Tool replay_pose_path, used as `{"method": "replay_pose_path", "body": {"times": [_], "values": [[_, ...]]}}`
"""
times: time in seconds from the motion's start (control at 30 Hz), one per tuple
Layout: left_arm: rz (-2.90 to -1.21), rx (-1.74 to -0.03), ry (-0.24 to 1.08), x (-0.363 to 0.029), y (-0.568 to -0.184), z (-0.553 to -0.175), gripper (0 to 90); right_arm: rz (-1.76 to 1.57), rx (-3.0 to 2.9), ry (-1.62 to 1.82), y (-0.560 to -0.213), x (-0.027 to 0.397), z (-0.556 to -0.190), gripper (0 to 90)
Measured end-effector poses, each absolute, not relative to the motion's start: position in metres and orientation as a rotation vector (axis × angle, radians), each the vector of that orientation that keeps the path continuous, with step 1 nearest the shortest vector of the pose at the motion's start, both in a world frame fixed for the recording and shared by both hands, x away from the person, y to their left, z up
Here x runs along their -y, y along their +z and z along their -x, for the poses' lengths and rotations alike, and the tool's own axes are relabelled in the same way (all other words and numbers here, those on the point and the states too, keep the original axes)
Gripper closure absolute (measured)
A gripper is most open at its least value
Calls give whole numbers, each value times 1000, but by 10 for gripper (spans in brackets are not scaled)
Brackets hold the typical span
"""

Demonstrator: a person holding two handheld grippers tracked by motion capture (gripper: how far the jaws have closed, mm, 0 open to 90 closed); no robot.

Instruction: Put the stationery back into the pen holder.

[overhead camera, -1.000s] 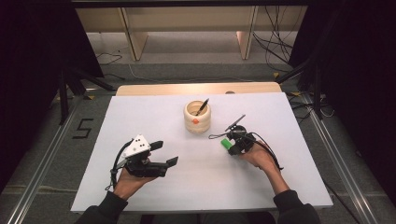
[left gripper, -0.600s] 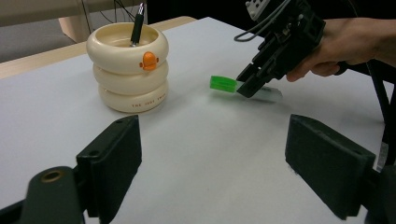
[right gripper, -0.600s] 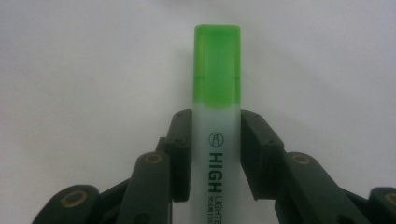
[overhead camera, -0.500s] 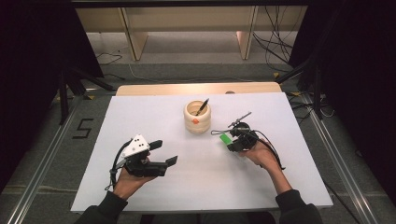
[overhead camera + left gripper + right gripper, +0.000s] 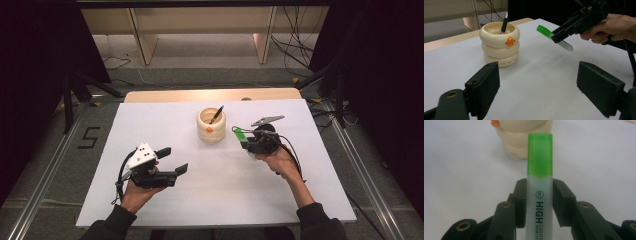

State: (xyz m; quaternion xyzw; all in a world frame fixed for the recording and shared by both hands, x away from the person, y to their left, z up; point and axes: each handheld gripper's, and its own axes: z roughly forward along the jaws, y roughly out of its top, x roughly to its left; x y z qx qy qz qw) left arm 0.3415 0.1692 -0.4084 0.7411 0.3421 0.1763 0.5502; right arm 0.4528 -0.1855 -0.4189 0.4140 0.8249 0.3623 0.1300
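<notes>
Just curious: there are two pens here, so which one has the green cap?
The highlighter clamped in the right gripper. The other, a dark pen, stands in the cream holder.

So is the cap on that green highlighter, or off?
On. The highlighter has its green cap seated over the tip, pointing toward the cream pen pot, while the right tool grips the barrel.

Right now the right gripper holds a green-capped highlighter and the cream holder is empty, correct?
Not quite. The right gripper does hold the green-capped highlighter, but the cream holder isn't empty: a dark pen stands in it, as the left gripper view shows.
</notes>
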Motion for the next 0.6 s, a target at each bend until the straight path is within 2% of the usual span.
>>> {"method": "replay_pose_path", "body": {"times": [0.33, 0.6], "values": [[-1740, -812, 419, -170, -409, -341, 179, -1147, -2281, 1217, -389, 175, -454, 668], [-1725, -813, 424, -172, -408, -342, 179, -1146, -2232, 1262, -382, 169, -461, 668]]}}
